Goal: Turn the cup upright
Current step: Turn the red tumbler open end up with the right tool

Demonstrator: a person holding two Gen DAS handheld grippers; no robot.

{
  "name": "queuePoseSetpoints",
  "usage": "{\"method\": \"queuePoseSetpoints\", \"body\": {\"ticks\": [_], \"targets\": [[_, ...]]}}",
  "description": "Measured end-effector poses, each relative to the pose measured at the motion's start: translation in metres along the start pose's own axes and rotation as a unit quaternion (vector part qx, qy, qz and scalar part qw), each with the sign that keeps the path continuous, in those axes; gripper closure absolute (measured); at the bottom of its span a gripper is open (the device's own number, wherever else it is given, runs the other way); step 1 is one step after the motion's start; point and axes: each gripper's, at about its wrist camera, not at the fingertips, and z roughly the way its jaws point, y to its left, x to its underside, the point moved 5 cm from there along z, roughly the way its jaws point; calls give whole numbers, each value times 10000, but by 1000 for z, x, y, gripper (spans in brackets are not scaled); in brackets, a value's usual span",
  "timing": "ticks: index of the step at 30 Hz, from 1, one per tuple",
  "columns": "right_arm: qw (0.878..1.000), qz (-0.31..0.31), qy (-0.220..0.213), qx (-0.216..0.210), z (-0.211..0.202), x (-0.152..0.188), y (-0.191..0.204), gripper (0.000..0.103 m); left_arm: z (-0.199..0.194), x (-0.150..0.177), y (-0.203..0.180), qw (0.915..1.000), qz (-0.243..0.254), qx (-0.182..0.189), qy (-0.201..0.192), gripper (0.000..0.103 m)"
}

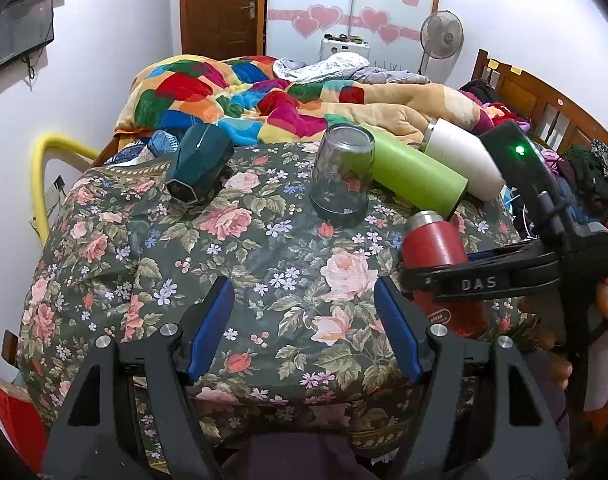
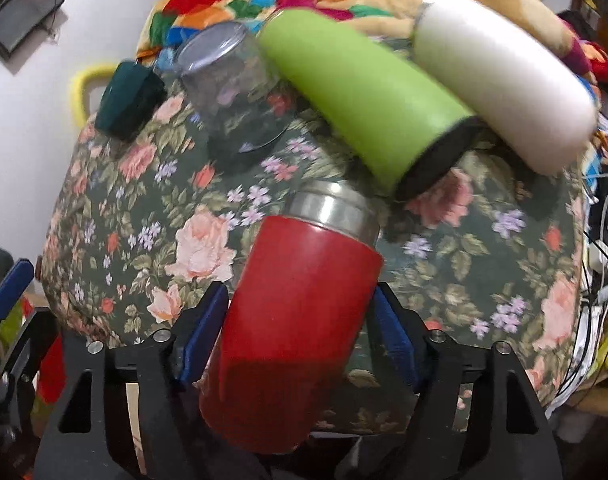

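Note:
A red cup [image 2: 300, 304] with a steel rim sits between the blue pads of my right gripper [image 2: 300, 320], which is shut on it; the cup tilts, rim pointing away and up. In the left wrist view the same red cup [image 1: 436, 244] is held by the right gripper [image 1: 444, 280] at the right of the floral cloth. My left gripper [image 1: 308, 320] is open and empty over the near part of the cloth, to the left of the red cup.
On the floral cloth [image 1: 264, 272] a clear glass [image 1: 342, 176] stands upside down; a green cup [image 1: 412, 168], a white cup [image 1: 460, 156] and a dark teal cup [image 1: 200, 164] lie on their sides. A colourful blanket [image 1: 244, 96] lies behind.

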Motion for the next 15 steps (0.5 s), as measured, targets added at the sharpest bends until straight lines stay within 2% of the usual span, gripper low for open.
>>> {"method": "queuePoseSetpoints", "body": {"ticks": [6, 15], "targets": [[9990, -410, -58, 141, -4, -2, 11, 43, 3, 0, 0, 10000, -41, -48, 47, 32], [9954, -609, -718, 204, -53, -2, 6, 44, -5, -11, -5, 9999, 0, -58, -98, 32]]}}
